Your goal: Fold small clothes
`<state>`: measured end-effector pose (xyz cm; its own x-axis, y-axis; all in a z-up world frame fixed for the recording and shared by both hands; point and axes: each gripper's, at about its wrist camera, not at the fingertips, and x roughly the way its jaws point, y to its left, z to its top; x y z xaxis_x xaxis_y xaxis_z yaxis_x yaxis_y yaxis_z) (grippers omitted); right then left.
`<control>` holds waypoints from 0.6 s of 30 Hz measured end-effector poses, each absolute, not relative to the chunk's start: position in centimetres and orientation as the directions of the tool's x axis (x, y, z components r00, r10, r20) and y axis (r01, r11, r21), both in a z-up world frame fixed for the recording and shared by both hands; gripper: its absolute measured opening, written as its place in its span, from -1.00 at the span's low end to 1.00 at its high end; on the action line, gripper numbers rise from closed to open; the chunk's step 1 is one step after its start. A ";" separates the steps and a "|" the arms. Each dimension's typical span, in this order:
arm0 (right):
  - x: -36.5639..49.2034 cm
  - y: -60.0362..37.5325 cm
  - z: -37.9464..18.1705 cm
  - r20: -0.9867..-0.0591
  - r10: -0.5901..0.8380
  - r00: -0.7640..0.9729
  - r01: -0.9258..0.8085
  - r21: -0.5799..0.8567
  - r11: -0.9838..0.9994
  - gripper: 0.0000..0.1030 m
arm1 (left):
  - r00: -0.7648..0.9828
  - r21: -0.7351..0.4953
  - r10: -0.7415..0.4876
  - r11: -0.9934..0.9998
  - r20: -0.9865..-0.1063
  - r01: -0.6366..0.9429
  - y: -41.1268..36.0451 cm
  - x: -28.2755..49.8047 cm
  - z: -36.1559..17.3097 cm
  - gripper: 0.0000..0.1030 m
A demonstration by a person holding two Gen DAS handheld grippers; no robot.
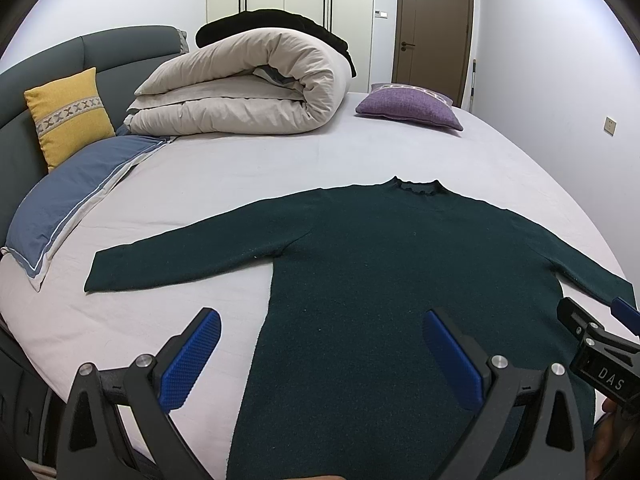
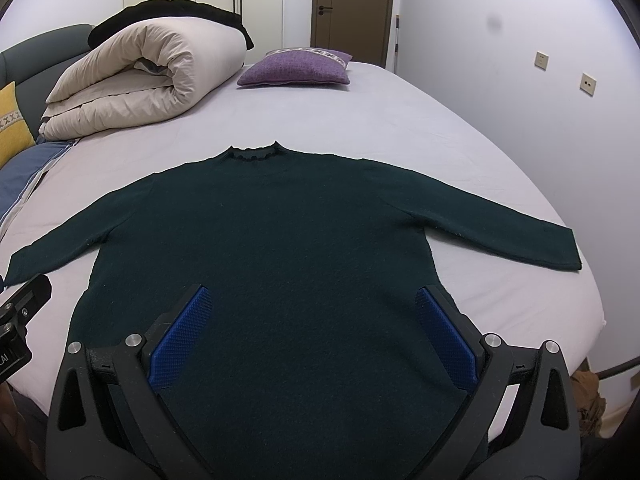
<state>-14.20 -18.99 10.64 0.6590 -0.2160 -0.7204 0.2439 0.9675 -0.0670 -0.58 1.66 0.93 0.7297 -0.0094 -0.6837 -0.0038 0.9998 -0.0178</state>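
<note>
A dark green long-sleeved sweater (image 1: 380,264) (image 2: 288,240) lies flat on the bed, collar away from me and both sleeves spread out sideways. My left gripper (image 1: 320,320) hovers open over the sweater's lower left edge, one blue pad over the sheet and one over the cloth, holding nothing. Over the lower body of the sweater my right gripper (image 2: 314,300) is open too, nothing between its blue pads (image 2: 180,340). At the right edge of the left wrist view the right gripper's body (image 1: 600,344) shows. The left gripper's body (image 2: 20,320) is at the left edge of the right wrist view.
The bed's pale sheet (image 1: 280,168) (image 2: 400,120) spreads around the sweater. A rolled beige duvet (image 1: 248,84) (image 2: 148,76) lies at the back left, a purple cushion (image 1: 408,106) (image 2: 296,68) behind. A blue pillow (image 1: 72,196) and a yellow cushion (image 1: 68,116) sit by the grey headboard at left. The bed's right edge (image 2: 592,300) runs near the wall.
</note>
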 end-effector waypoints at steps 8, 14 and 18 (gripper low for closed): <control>-14.2 -18.9 10.5 -0.722 -0.216 0.657 0.242 -0.070 0.968 1.00 | 0.730 -0.018 -0.010 1.000 -0.683 -0.004 1.7 -0.6 0.9 1.00; -14.3 -18.8 10.6 -0.722 -0.215 0.657 0.241 -0.069 0.968 1.00 | 0.731 -0.017 -0.009 1.000 -0.683 -0.004 1.9 -0.6 1.0 1.00; -14.3 -18.8 10.6 -0.722 -0.215 0.657 0.241 -0.069 0.968 1.00 | 0.730 -0.018 -0.010 1.000 -0.683 -0.004 1.7 -0.6 1.0 1.00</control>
